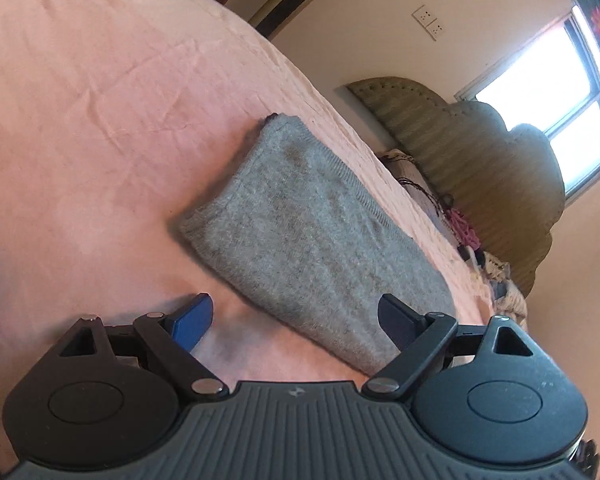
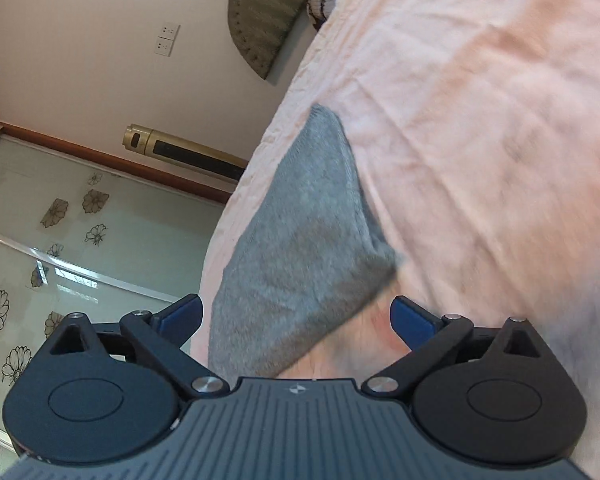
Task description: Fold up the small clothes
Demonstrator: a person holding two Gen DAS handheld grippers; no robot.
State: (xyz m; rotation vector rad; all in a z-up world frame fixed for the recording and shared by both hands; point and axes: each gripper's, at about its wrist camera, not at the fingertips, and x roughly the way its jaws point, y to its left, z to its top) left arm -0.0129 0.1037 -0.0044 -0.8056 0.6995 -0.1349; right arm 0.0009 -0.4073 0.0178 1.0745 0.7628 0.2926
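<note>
A small grey knitted garment [image 1: 312,236] lies folded into a thick rectangle on the pink bed sheet [image 1: 100,120]. My left gripper [image 1: 296,320] is open and empty, its fingers spread just above the near end of the garment. In the right wrist view the same grey garment [image 2: 300,248] lies on the pink sheet [image 2: 480,120] near the bed's edge. My right gripper [image 2: 298,320] is open and empty, with the garment's near end between its spread fingers, not clamped.
A padded olive headboard [image 1: 480,160] and patterned pillows [image 1: 420,184] stand at the bed's head. A bright window [image 1: 548,100] is behind. Beside the bed's edge are a wardrobe with flowered glass doors [image 2: 60,240] and a gold standing unit [image 2: 180,148].
</note>
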